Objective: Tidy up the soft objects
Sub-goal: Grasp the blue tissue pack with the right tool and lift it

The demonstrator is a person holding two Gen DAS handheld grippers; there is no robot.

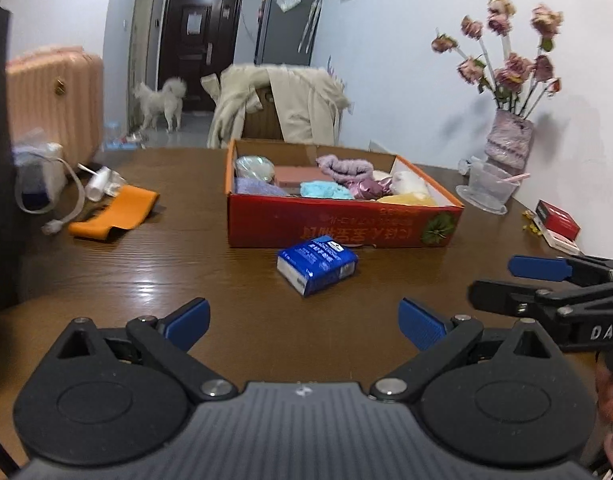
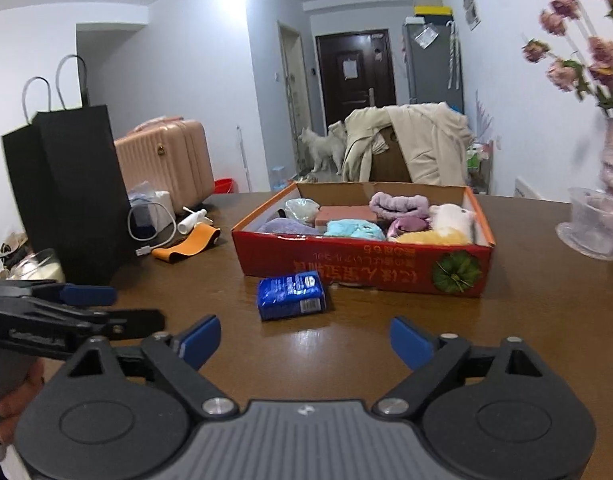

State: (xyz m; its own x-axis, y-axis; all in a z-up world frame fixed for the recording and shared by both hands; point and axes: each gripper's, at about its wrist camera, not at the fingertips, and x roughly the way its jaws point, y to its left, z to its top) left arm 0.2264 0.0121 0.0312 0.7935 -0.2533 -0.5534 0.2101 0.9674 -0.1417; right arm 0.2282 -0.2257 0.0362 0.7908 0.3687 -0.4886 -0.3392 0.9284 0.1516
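A red cardboard box (image 1: 346,224) (image 2: 362,264) stands on the brown table, filled with several soft items: a lilac headband (image 1: 344,166) (image 2: 398,204), a turquoise cloth (image 1: 324,190) (image 2: 354,228), a yellow fluffy piece (image 1: 406,199) (image 2: 434,236) and a white plush (image 2: 452,216). A blue tissue pack (image 1: 318,264) (image 2: 292,295) lies on the table just in front of the box. An orange band (image 1: 118,214) (image 2: 188,244) lies to the left. My left gripper (image 1: 304,324) (image 2: 110,306) is open short of the pack, nothing between its fingers. My right gripper (image 2: 306,340) (image 1: 502,280) is also open and holds nothing.
A black paper bag (image 2: 72,188) stands at the table's left, with a white charger and cable (image 2: 154,220) beside it. A vase of dried flowers (image 1: 508,140) and a clear plastic cup (image 1: 488,188) sit at the right, a red-white small box (image 1: 558,222) nearer. A coat-draped chair (image 1: 282,108) stands behind the table.
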